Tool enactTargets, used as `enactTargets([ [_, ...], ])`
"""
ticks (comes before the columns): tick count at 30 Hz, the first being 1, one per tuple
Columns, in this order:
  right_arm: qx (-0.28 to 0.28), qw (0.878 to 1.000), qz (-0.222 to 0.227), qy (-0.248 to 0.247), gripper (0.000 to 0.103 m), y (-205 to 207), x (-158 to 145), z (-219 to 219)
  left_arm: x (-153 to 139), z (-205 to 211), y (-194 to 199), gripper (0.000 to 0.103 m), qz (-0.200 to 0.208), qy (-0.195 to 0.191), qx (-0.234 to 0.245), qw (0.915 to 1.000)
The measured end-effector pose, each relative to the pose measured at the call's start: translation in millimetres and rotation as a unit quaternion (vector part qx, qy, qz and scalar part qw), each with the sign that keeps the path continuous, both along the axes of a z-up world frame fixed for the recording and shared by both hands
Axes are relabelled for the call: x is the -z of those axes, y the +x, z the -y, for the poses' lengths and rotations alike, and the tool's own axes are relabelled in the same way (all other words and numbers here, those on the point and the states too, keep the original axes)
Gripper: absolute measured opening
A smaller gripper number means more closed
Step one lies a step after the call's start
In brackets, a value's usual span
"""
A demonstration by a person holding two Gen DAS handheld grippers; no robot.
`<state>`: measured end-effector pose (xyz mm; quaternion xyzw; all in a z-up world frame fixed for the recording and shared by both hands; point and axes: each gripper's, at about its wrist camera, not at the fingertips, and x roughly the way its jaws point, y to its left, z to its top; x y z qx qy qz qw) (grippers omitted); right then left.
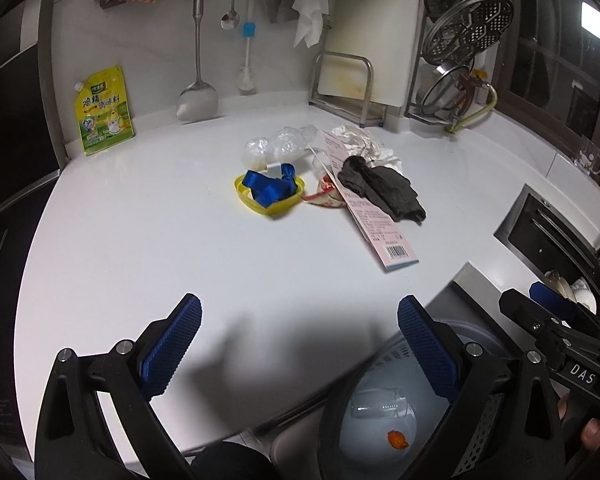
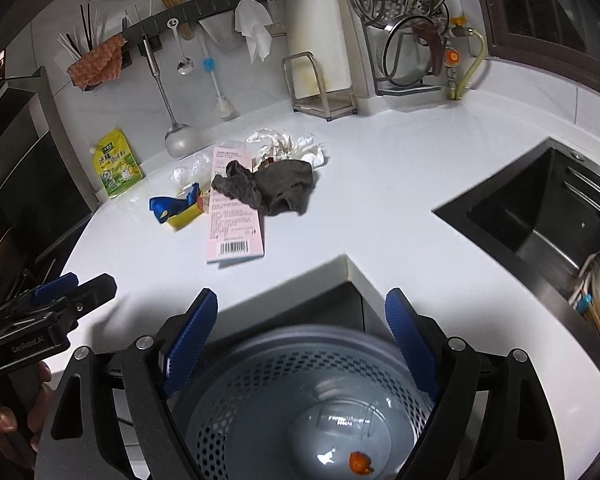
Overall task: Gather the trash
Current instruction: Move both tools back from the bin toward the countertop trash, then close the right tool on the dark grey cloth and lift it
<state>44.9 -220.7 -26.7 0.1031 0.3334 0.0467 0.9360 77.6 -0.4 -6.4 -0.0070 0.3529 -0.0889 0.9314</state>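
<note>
A pile of trash lies mid-counter: a dark grey rag (image 1: 382, 188) (image 2: 274, 190) on a pink barcoded box (image 1: 374, 216) (image 2: 234, 216), crumpled white paper (image 1: 364, 142) (image 2: 290, 144), clear crumpled plastic (image 1: 280, 144) (image 2: 186, 172), a blue ribbon (image 1: 272, 188) (image 2: 172, 206) in a yellow lid (image 1: 268, 206). A grey perforated trash bin (image 2: 300, 400) (image 1: 384, 412) below the counter edge holds a clear bottle and an orange scrap. My left gripper (image 1: 300, 344) is open and empty over the near counter. My right gripper (image 2: 302, 336) is open and empty above the bin.
A yellow seasoning pouch (image 1: 104, 112) leans on the back wall under hung utensils. A cutting-board rack (image 1: 346, 88) and a dish rack (image 1: 460, 60) stand at the back right. A dark sink (image 2: 540, 220) is cut into the counter at right.
</note>
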Motion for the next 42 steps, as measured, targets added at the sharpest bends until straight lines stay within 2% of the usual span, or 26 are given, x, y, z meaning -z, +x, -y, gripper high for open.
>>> enactTargets([
  [10,-0.015,1.0,0.0,-0.011,0.082,27,-5,2,-2,-1,23,0.097,0.003,-0.012,-0.014,0.9998],
  [19,-0.021,1.0,0.002,-0.004,0.082,51,-6,11,2,1,33,0.097,0.005,-0.005,-0.024,0.9997],
  [23,-0.025,1.0,-0.008,0.001,0.082,70,0,13,1,-6,42,0.097,0.007,-0.004,-0.036,0.9993],
  [31,-0.047,0.999,-0.008,-0.023,0.082,101,-3,2,-1,-14,68,0.097,0.018,0.005,-0.057,0.9982],
  [42,-0.07,0.997,-0.027,-0.037,0.082,167,-3,-9,4,-14,102,0.097,0.018,0.014,-0.069,0.9974],
])
